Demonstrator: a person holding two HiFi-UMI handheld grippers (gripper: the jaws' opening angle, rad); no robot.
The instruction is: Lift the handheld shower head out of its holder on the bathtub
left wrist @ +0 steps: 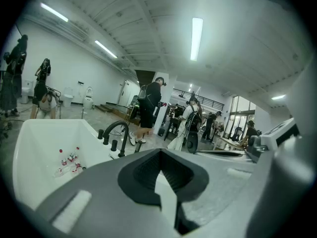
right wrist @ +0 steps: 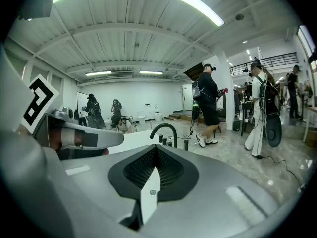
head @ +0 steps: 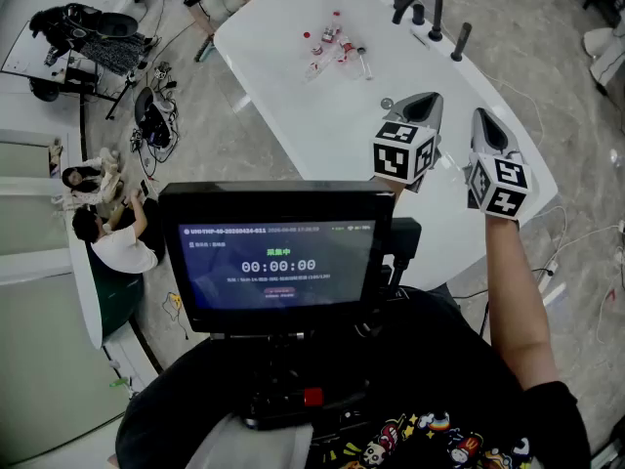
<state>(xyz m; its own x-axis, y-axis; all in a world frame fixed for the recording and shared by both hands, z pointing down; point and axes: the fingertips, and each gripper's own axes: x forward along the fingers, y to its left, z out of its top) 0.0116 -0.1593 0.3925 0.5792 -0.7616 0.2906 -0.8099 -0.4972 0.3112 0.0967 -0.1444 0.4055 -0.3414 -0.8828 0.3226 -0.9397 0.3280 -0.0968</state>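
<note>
We hold the left claw (head: 419, 111) and right claw (head: 486, 131) closed tight and empty above the bathtub (head: 283, 106). The shower head (head: 461, 42) stands in its holder (beside the faucet (head: 420, 2)), well apart.

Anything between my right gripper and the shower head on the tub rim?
Nothing visible does. Only bare bathtub rim lies between the right gripper and the shower head; the small bottles lie inside the tub, well left of that line.

Large open hall: freestanding bathtub (head: 283, 106), ceiling strip lights (left wrist: 196, 37), stone floor (head: 547, 57).
</note>
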